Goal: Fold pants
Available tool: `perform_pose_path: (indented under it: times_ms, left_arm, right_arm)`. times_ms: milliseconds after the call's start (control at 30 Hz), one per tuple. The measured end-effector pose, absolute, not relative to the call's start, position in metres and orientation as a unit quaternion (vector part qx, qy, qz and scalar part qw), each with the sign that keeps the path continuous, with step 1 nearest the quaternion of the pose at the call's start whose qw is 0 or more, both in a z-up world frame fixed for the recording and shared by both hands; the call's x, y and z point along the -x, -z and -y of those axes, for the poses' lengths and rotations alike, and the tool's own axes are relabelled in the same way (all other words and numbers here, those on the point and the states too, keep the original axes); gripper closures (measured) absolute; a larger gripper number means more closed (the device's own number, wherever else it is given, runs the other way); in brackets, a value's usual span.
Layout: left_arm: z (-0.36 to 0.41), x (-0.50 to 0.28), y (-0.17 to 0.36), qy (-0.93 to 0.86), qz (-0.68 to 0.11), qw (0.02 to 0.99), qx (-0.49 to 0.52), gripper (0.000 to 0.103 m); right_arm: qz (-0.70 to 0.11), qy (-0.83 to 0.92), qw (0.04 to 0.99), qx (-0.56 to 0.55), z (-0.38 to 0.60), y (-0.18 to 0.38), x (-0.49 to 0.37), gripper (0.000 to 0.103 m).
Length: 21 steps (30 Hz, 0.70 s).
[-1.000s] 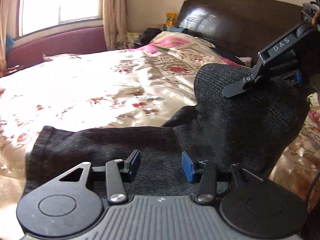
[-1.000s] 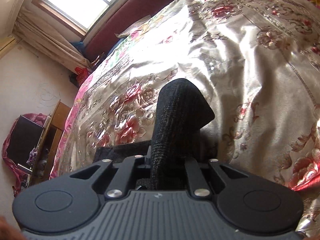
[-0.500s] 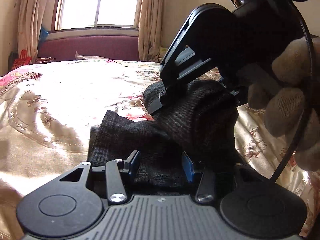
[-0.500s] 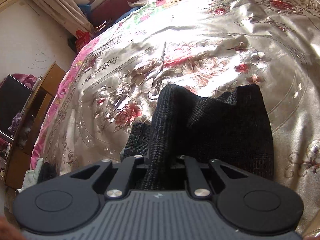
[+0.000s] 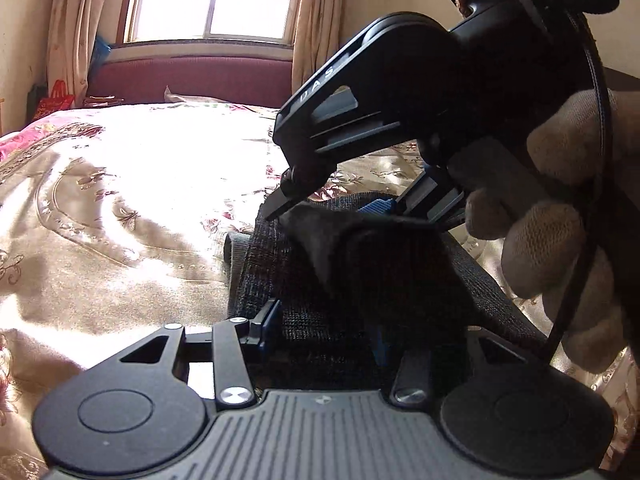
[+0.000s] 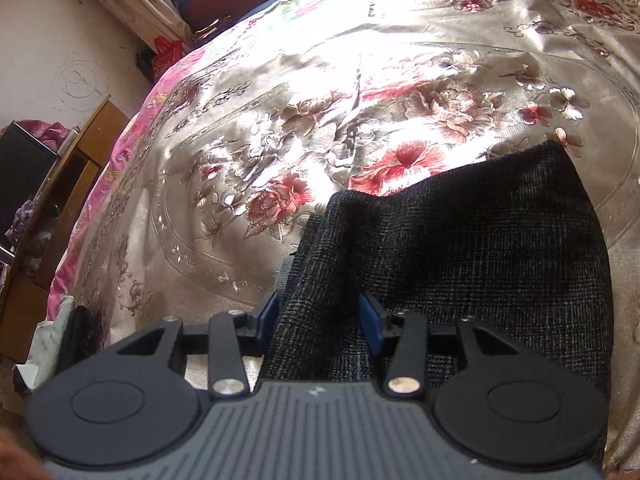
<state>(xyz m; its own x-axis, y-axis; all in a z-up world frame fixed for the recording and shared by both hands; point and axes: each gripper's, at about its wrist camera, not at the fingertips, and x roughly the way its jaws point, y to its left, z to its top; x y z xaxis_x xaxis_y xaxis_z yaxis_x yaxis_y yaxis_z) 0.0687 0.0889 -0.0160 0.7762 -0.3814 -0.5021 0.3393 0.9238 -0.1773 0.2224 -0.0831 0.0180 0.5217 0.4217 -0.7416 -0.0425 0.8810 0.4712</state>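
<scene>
Pants [image 6: 472, 248] now slack between parted right tongs [image 6: 320, 316]; left tongs [image 5: 324, 330] remain apart.

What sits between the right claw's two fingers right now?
A bunched fold of the dark pants fills the gap between the right claw fingers, seen in the right wrist view; the blue pads look parted around it.

The pants [image 6: 480, 248] were spread on the bedspread [image 6: 320, 92], at its near part. A raised fold of them was set between the fingers of the right gripper [image 6: 320, 316]. In the left wrist view, the left gripper [image 5: 326, 332] was placed at the near edge of the pants, with the right gripper above and beyond it. The window [image 5: 212, 0] was found behind the bed, and a cabinet [image 6: 60, 168] to the bed's left.
</scene>
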Motion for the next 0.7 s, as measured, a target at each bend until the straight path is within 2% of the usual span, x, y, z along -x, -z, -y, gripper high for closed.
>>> perform_pose_path:
  times_ms: [200,267,400,700]
  left_arm:
    - [-0.094,-0.054,0.022,0.186,-0.278,0.942,0.040,0.044]
    - [-0.096,-0.051,0.025,0.155,-0.282,0.946,0.036,0.040]
    - [-0.113,-0.057,0.027,0.102,-0.291,0.949,0.060,0.040]
    - [-0.128,-0.045,0.017,0.048,-0.273,0.958,0.069,0.040]
  right_arm:
    - [-0.463,-0.154,0.850,-0.198,0.081,-0.018,-0.220,0.056]
    - [-0.457,-0.159,0.853,-0.197,0.084,-0.020,-0.216,0.057]
    - [-0.450,-0.174,0.853,-0.199,0.091,-0.021,-0.207,0.057]
    - [-0.432,-0.218,0.865,-0.132,0.090,-0.020,-0.176,0.056]
